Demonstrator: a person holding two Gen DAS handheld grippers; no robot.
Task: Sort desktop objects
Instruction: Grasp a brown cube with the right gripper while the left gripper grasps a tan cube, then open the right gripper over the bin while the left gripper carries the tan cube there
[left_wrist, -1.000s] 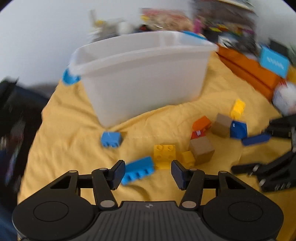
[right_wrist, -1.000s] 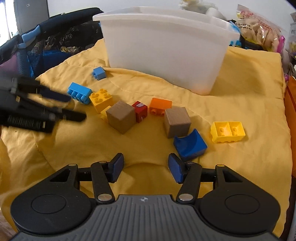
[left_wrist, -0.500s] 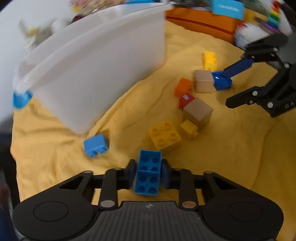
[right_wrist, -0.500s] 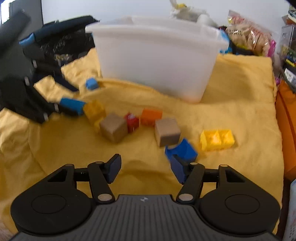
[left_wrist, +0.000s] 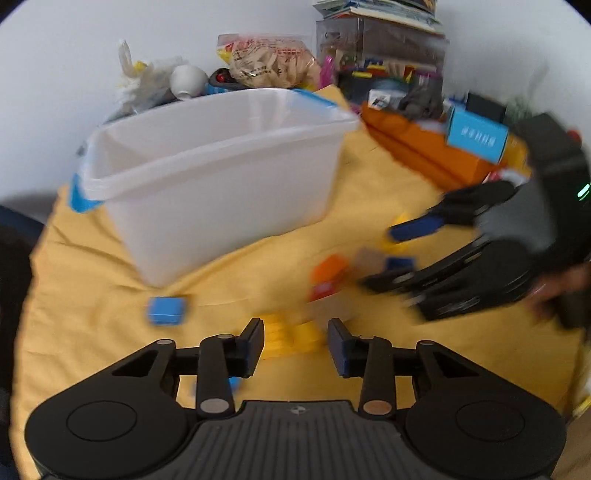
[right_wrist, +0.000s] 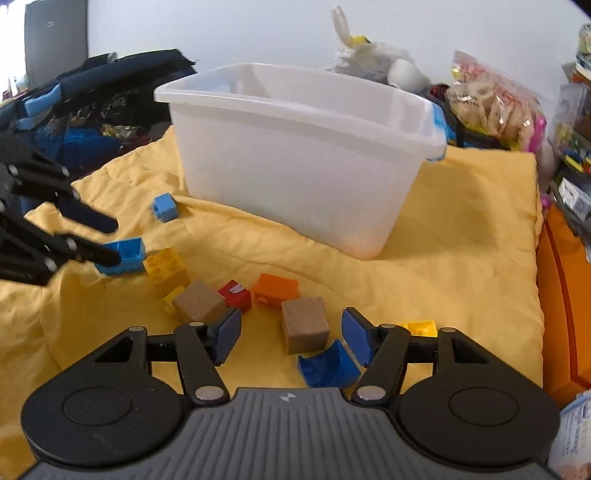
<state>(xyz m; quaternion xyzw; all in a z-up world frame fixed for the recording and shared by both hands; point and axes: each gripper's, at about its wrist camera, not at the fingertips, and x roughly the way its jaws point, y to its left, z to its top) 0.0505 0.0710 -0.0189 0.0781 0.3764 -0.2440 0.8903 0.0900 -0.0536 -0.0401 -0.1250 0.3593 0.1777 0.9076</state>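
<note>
Left gripper (left_wrist: 295, 341): jaws partly apart and opening, nothing pressed between the pads in its own view. From the right wrist view a light blue brick (right_wrist: 123, 255) lies on the yellow cloth (right_wrist: 461, 258) touching the tip of its lower finger; whether it is gripped cannot be told.

Right gripper (right_wrist: 291, 338): jaws wide and opening, empty. Between and just beyond its pads sit a wooden cube (right_wrist: 304, 325) and a dark blue curved piece (right_wrist: 328, 365), both resting on the cloth, not clamped.

Remaining loose blocks on the cloth: second wooden cube (right_wrist: 199, 305), red block (right_wrist: 235, 293), orange brick (right_wrist: 277, 288), yellow brick (right_wrist: 164, 265), small blue brick (right_wrist: 165, 207) near the bin, another yellow brick (right_wrist: 421, 328) partly hidden behind the right finger.

White plastic bin (right_wrist: 295, 155) stands upright behind the blocks; contents not visible
</note>
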